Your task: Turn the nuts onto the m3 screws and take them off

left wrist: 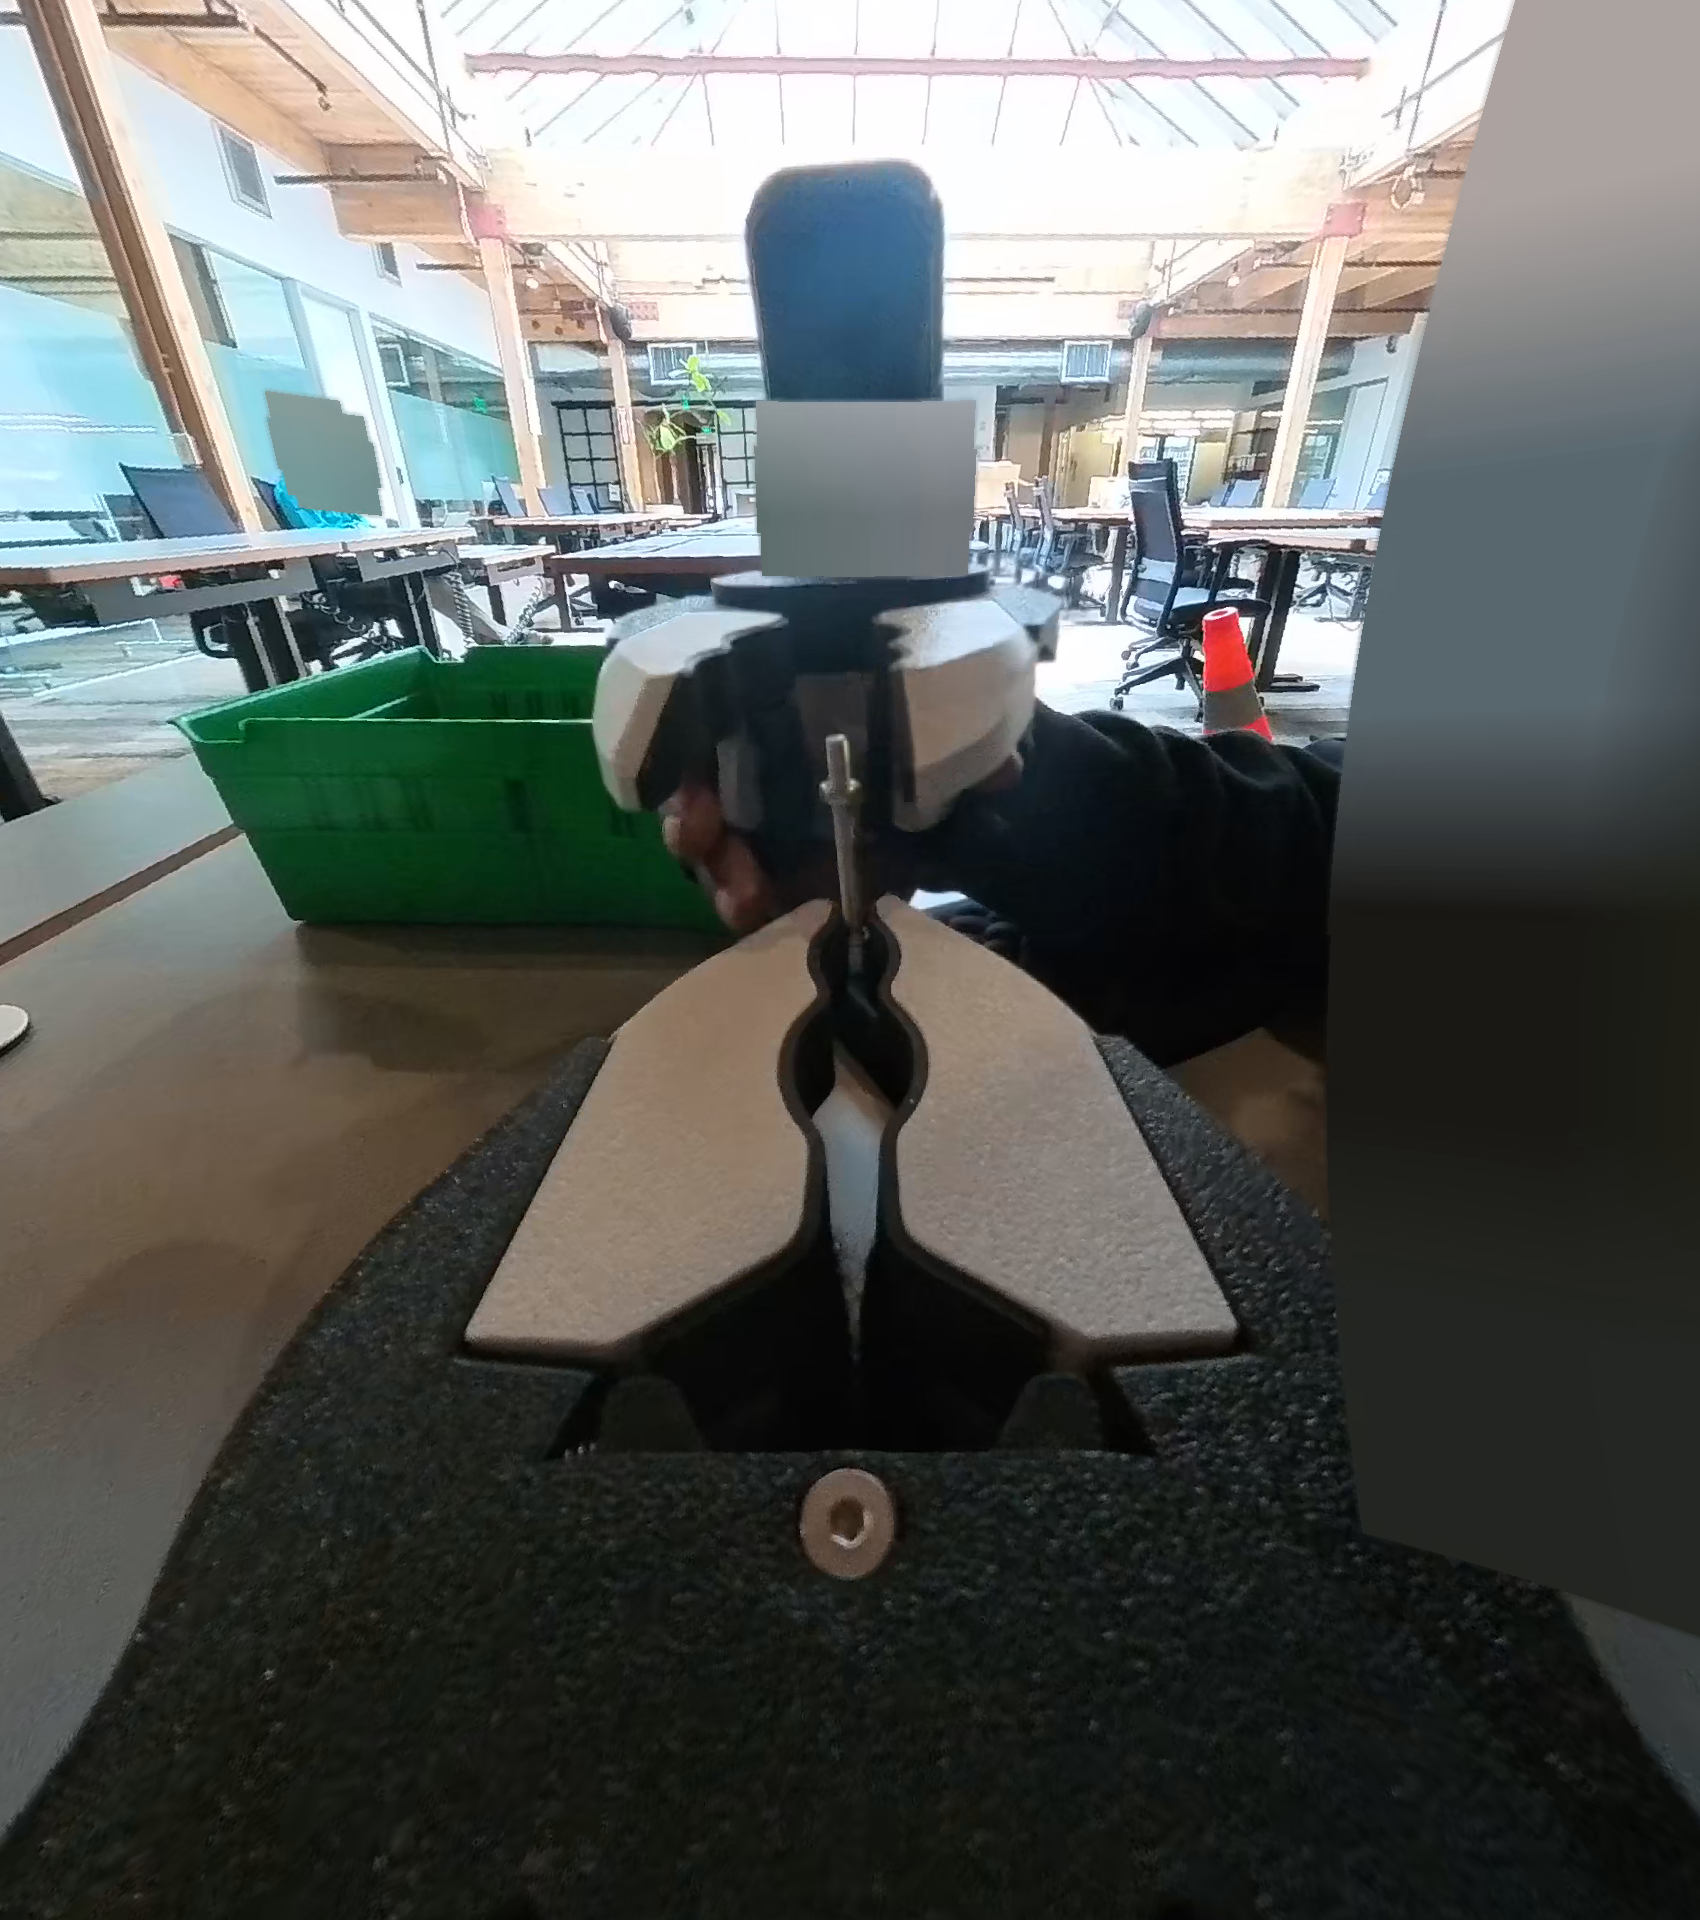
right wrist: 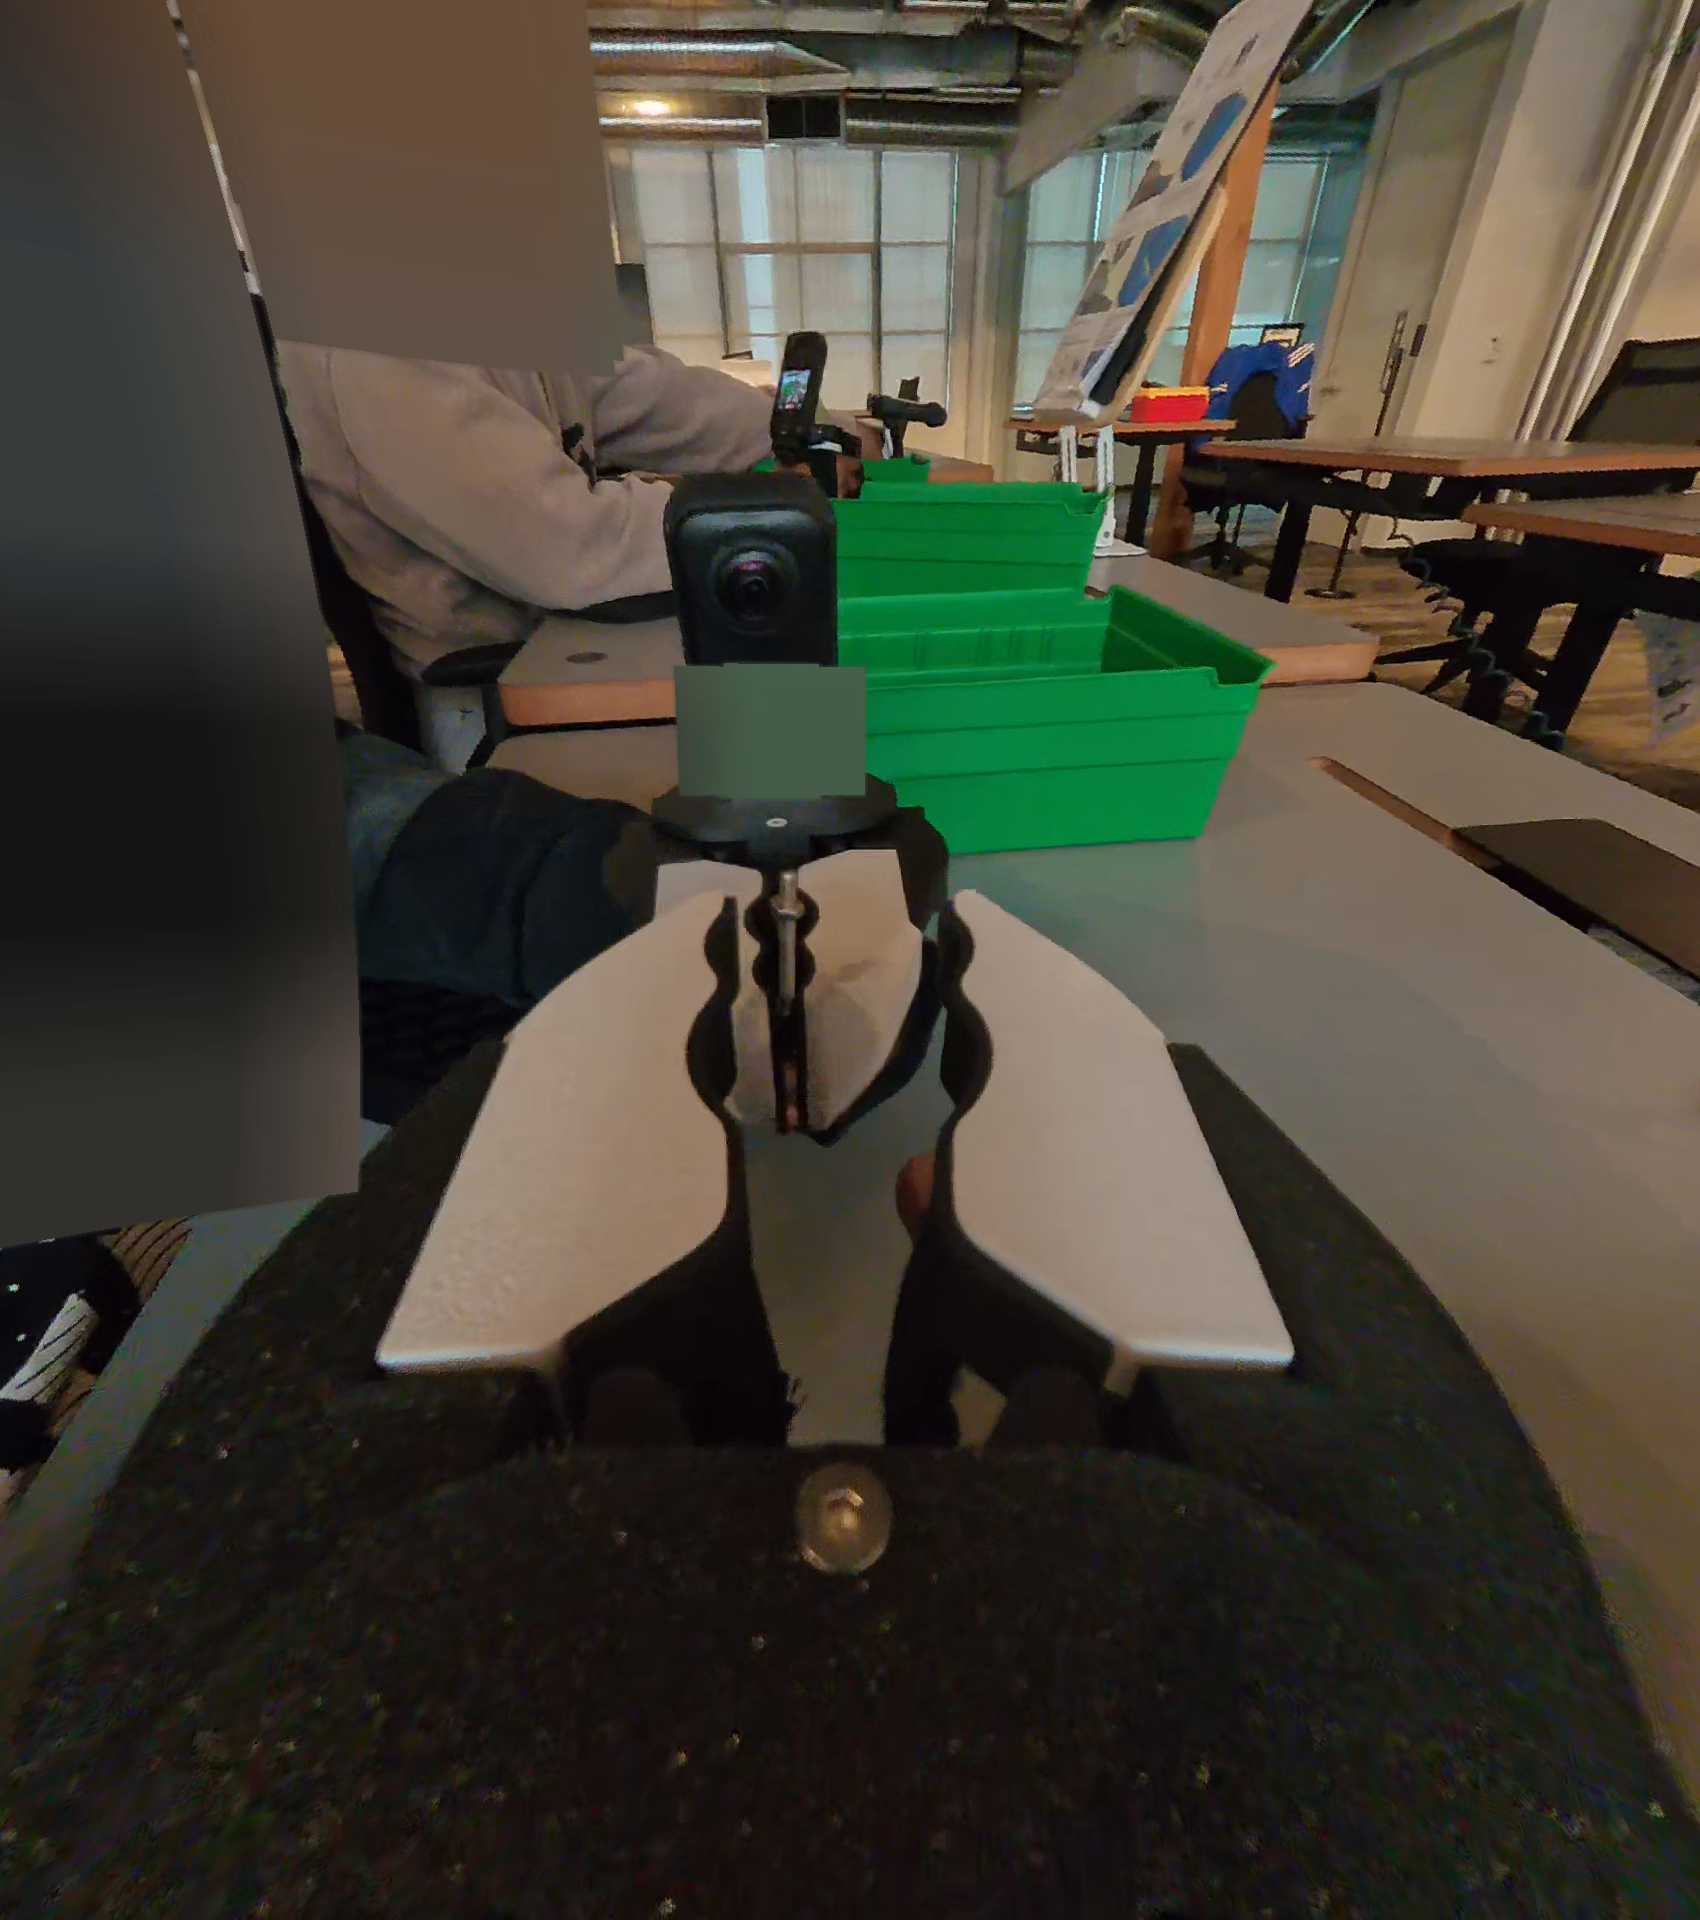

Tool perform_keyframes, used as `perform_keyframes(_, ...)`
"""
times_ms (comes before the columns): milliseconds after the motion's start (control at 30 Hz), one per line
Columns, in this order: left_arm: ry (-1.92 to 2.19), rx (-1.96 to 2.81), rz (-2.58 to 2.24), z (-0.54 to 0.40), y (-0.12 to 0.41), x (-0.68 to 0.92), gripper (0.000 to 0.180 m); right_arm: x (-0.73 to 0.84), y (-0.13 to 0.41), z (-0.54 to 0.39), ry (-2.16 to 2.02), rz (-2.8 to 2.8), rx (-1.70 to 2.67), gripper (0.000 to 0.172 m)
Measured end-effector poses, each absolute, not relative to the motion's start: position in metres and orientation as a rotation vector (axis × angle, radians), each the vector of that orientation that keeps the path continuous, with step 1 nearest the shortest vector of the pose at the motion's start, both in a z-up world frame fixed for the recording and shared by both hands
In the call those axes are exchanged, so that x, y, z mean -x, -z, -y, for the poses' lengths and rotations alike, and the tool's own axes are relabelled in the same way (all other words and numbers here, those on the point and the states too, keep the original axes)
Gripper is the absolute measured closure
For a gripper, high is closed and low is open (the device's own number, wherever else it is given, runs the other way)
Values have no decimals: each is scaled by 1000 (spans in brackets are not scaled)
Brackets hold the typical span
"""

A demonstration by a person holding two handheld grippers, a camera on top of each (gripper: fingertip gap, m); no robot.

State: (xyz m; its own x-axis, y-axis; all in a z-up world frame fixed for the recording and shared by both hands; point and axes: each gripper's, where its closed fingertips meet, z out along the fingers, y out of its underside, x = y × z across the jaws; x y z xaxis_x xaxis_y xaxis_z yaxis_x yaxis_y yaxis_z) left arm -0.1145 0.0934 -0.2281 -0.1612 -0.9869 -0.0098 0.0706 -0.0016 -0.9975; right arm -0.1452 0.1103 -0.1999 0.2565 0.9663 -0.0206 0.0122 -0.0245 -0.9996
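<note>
Left wrist view: left gripper point(left wrist: 854, 920) pinching screw point(left wrist: 842, 831) bearing nut point(left wrist: 839, 787), right gripper point(right wrist: 830, 914) spread, green bin point(left wrist: 430, 790) behind.

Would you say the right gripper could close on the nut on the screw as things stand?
Probably yes. The left gripper pinches the screw by its lower end, so the nut stands clear above. The right gripper faces it with fingers apart and nothing between them.

green bin point(left wrist: 430, 790) on table point(left wrist: 150, 1143)
</note>
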Motion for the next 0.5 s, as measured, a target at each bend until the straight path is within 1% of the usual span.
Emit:
perform_keyframes(333,1375,1058,-1271,-91,225,115,179,141,199,-118,-996,976,1360,135)
perform_keyframes(400,1380,1055,-1258,-93,223,117,179,135,197,-120,-992,964,1357,138)
perform_keyframes(500,1377,1056,-1255,-93,223,117,179,133,195,-116,-1024,970,1339,138)
